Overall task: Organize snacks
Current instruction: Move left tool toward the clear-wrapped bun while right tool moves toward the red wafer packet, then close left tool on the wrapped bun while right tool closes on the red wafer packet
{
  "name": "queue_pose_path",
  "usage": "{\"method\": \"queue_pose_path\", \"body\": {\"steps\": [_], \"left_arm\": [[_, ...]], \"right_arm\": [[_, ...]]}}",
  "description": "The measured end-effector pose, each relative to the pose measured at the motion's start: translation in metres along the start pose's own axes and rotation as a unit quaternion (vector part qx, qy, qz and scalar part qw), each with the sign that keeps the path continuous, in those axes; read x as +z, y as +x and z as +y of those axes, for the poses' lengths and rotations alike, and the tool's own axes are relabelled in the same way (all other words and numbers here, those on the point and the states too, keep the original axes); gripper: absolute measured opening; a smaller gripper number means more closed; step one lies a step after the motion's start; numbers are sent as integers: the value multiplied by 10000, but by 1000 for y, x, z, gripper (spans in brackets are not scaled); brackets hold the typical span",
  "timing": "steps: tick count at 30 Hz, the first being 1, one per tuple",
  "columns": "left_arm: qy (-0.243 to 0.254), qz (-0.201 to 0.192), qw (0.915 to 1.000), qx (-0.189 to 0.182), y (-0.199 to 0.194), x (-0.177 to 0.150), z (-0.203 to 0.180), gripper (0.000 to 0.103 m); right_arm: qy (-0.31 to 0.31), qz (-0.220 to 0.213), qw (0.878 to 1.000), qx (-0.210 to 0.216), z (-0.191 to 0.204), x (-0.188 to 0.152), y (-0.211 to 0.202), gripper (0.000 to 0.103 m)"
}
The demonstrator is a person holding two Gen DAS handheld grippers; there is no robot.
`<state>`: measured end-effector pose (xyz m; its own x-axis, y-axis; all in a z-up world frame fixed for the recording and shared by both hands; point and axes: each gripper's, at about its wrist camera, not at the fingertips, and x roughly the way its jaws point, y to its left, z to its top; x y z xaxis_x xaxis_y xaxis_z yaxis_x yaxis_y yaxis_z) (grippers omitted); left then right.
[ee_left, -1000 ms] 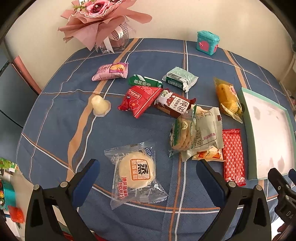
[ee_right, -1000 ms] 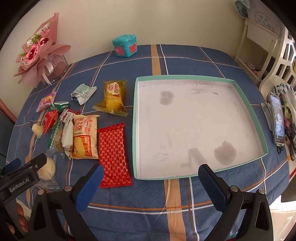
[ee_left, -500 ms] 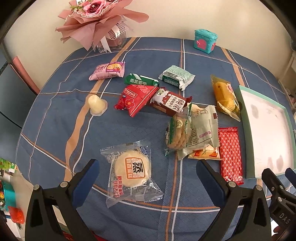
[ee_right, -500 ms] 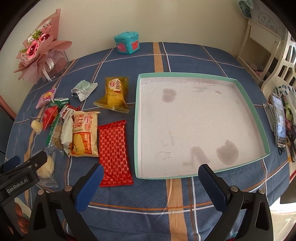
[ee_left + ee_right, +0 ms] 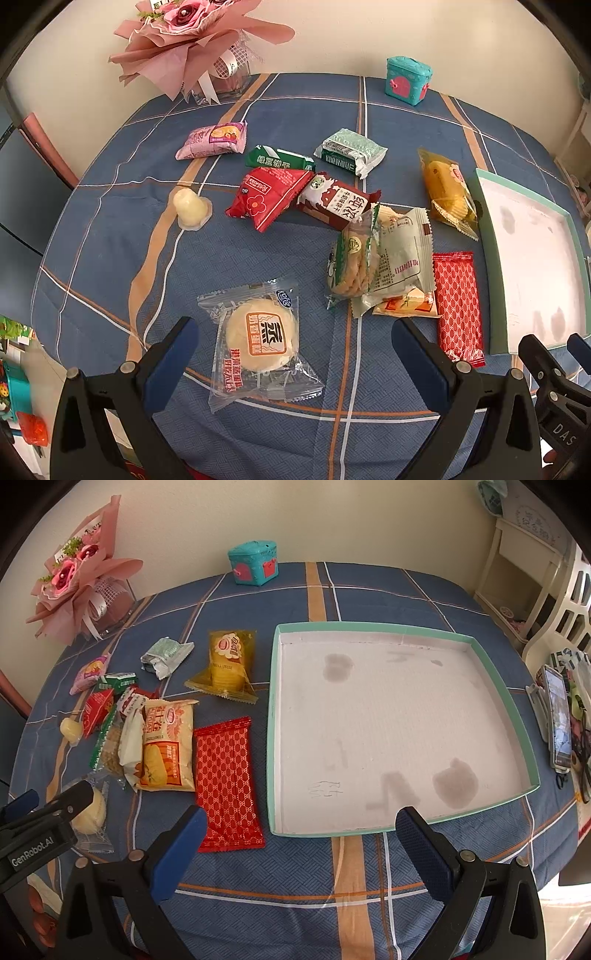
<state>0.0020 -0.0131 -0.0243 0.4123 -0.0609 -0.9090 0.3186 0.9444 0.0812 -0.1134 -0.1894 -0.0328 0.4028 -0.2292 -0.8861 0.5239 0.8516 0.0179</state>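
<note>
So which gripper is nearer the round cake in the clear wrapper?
Left. The left gripper hangs open right over the round cake; the right gripper is off to its right, between the red packet and the tray.

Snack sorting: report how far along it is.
Done: nothing; the tray holds no snacks. In hand: nothing; the left gripper and right gripper are both open, the left over the round cake packet. Left: every packet, including the red wafer packet, still lies on the tablecloth.
</note>
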Motion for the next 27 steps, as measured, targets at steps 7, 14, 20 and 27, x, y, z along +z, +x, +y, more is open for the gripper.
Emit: {"method": "queue_pose_path", "body": {"steps": [7,14,20,27], "left_arm": [[-29,78,9999,-73,4,1,1,103],[-159,99,9998,-76,8,2,5,103],[-321,94,9994,-109,13,5,12,103],[-660,111,9972,-331,16,6,27,103]], "right_arm": [[-32,19,10000,-14,2,0,2,103],[-52,29,10000,-20,3,0,3,103],[-89,45,9999,26,6,0,4,103],[-186,-73,9993,313,18,2,2,103]]}}
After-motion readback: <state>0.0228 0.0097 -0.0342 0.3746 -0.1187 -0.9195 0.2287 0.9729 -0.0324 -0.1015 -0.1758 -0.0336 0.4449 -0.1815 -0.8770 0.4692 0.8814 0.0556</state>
